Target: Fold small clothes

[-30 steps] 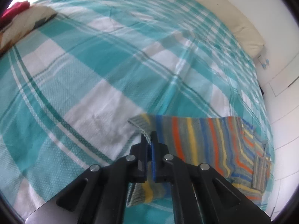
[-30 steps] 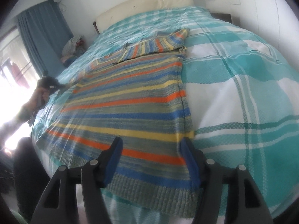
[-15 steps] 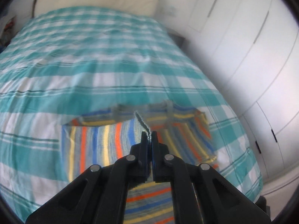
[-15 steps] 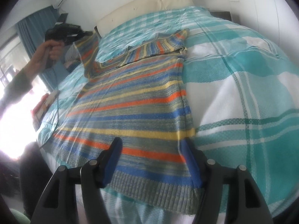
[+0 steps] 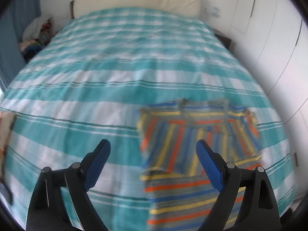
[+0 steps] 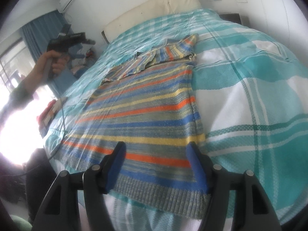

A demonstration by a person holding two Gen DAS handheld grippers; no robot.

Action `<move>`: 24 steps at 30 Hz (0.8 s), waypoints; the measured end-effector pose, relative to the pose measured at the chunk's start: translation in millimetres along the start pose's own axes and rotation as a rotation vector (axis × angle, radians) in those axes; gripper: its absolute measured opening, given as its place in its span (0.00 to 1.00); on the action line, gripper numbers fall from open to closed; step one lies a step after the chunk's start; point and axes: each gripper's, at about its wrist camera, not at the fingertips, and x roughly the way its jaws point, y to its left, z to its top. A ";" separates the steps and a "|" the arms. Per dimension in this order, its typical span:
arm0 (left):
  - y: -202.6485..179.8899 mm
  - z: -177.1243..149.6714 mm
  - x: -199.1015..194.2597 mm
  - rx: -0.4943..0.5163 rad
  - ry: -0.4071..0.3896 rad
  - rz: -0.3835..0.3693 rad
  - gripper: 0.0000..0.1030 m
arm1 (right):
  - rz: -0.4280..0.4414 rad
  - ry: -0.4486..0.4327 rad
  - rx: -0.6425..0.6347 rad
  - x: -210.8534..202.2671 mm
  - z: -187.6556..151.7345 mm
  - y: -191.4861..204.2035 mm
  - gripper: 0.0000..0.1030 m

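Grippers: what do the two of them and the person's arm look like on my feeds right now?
Both the left gripper and right gripper are matte black, with angled linkage arms, silver pivot screws and blue pads inside the fingers. In the right wrist view the bare left hand grips a grey handle; a dark sleeve covers the forearm.

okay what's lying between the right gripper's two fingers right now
In the right wrist view, the right gripper is open, and the striped sweater fills the gap between its fingers: the ribbed hem end, flat on the checked bedspread.
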 end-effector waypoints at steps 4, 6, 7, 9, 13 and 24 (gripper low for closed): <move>50.7 -48.0 -14.0 0.098 0.067 0.224 0.93 | -0.009 -0.016 -0.017 -3.2 1.5 2.7 0.63; 65.5 -84.6 -14.3 0.108 0.119 0.244 0.93 | -0.014 -0.022 -0.016 -4.7 3.2 3.0 0.63; 70.3 -105.2 -13.9 0.092 0.136 0.218 0.93 | -0.019 -0.028 -0.013 -6.2 4.9 2.6 0.63; 75.9 -139.6 -10.2 0.030 0.154 0.136 0.93 | -0.034 -0.040 -0.010 -8.9 8.8 0.1 0.63; 82.7 -190.8 11.4 -0.149 0.150 -0.014 0.93 | -0.092 -0.044 -0.036 -14.2 21.7 -3.1 0.63; 70.6 -209.7 46.7 -0.189 0.097 0.035 0.95 | -0.381 -0.077 -0.120 -3.1 60.8 -49.6 0.67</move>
